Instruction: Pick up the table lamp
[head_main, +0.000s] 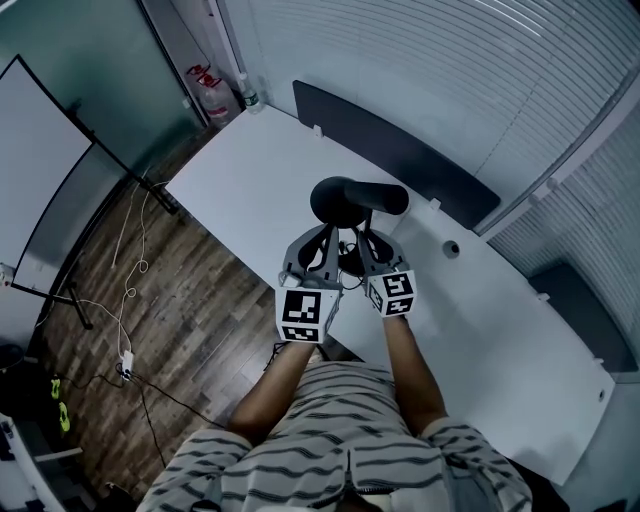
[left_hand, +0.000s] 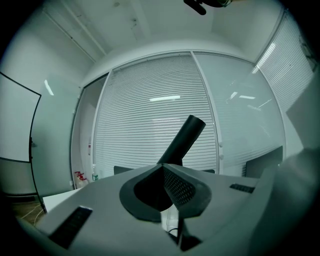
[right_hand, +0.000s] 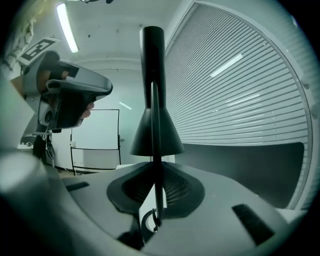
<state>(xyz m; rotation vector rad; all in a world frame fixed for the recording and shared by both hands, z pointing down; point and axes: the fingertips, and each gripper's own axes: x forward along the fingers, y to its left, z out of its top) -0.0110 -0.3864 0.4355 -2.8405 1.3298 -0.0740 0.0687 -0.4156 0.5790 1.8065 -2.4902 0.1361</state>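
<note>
Two-sided grip on the table lamp (head_main: 357, 197), over the white table (head_main: 250, 170), close to its near edge. Clamped on the thin black stem (right_hand: 158, 205) by the right gripper (right_hand: 156, 175), pads pressing it from both sides. Clamped on the same stem by the left gripper (left_hand: 166, 175) too, pads closed, with the lamp's dark neck (left_hand: 183, 139) slanting up just behind. Side by side in the head view, both marker cubes (head_main: 303, 315), nearly touching, just below the black shade (right_hand: 156, 137). Cannot tell whether the lamp's foot rests on the table.
</note>
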